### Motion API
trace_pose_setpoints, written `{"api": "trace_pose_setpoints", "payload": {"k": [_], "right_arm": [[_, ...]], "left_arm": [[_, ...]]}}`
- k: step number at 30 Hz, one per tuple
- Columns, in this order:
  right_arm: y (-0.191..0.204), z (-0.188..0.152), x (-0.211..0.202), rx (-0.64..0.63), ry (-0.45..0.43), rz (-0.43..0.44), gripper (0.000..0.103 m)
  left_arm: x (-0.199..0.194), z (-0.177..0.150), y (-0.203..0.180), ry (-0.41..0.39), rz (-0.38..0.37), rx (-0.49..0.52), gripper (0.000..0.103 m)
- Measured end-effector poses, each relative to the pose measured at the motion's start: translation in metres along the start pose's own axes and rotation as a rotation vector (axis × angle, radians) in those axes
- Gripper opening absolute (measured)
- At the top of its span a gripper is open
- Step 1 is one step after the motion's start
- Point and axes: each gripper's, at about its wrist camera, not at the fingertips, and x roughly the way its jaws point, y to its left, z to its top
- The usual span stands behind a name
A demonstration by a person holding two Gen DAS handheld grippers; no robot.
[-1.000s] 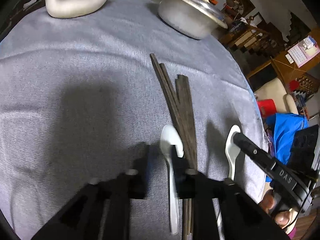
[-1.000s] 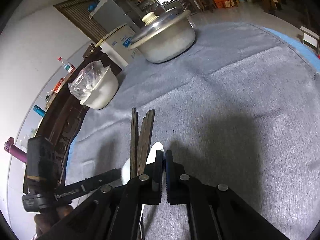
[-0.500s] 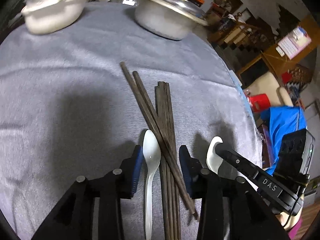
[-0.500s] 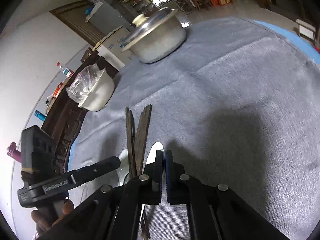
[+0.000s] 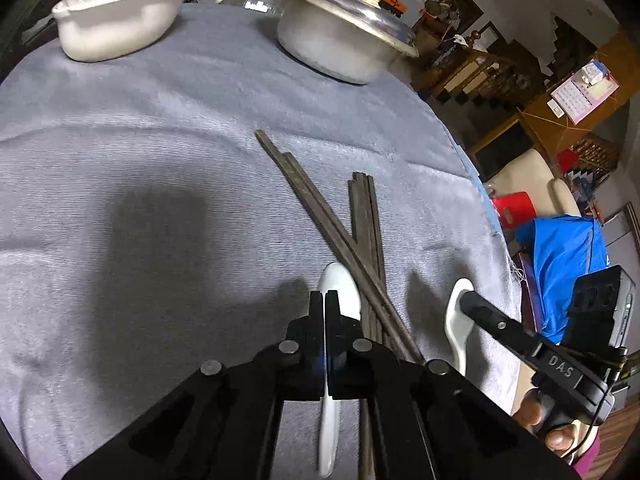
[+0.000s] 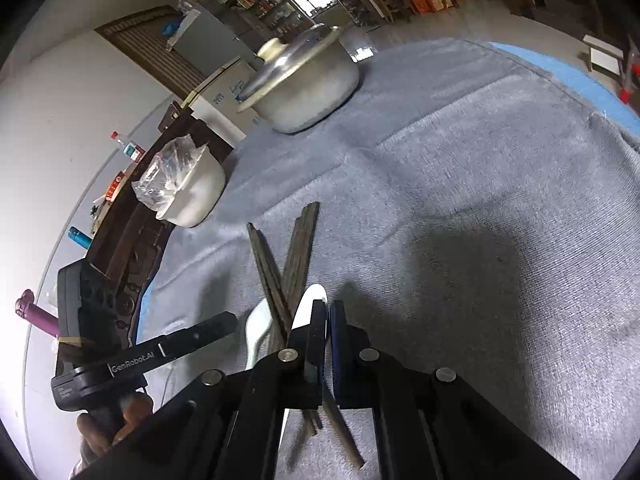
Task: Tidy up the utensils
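Observation:
Several dark wooden chopsticks (image 5: 352, 236) lie crossed on the grey tablecloth (image 5: 160, 128); they also show in the right wrist view (image 6: 288, 264). A white spoon (image 5: 340, 284) lies left of them, a second white spoon (image 5: 456, 320) to their right. My left gripper (image 5: 325, 300) is shut with nothing between the pads, hovering over the first spoon. My right gripper (image 6: 328, 312) is shut beside the other spoon (image 6: 310, 304), its pads pressed together; its finger (image 5: 500, 324) lies over the spoon on the right in the left wrist view.
A lidded metal pot (image 5: 344, 36) and a white dish with a plastic bag (image 5: 116, 20) stand at the far side of the table. The table edge (image 5: 492, 216) drops off to the right, with chairs and blue cloth beyond.
My left gripper was shut, opened around the spoon and chopsticks half a second ago, and has shut empty again. The chopsticks have fanned apart. The right gripper stayed shut and barely moved.

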Motion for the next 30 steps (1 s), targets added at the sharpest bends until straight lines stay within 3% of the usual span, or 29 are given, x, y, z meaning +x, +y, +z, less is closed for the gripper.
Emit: {"api": "trace_pose_setpoints", "payload": {"k": [10, 13, 18, 21, 23, 30], "right_arm": [[0.037, -0.013, -0.033, -0.113, -0.088, -0.037, 0.003], [0.044, -0.018, -0.044, -0.134, -0.112, -0.043, 0.003], [0.039, -0.025, -0.048, -0.135, -0.108, -0.06, 0.003], [0.029, -0.026, -0.048, -0.116, -0.1, -0.067, 0.003], [0.022, -0.026, -0.049, -0.102, -0.099, -0.07, 0.003], [0.001, -0.021, -0.047, -0.065, -0.094, -0.078, 0.003]], "left_arm": [[-0.045, -0.006, -0.001, -0.077, 0.001, 0.006, 0.0], [-0.04, -0.004, -0.002, -0.041, -0.005, 0.012, 0.0], [-0.009, -0.007, -0.024, 0.046, 0.07, 0.121, 0.001], [0.003, -0.008, -0.036, 0.079, 0.1, 0.18, 0.015], [0.01, -0.005, -0.041, 0.09, 0.113, 0.197, 0.032], [0.022, 0.008, -0.047, 0.096, 0.152, 0.264, 0.034]]}}
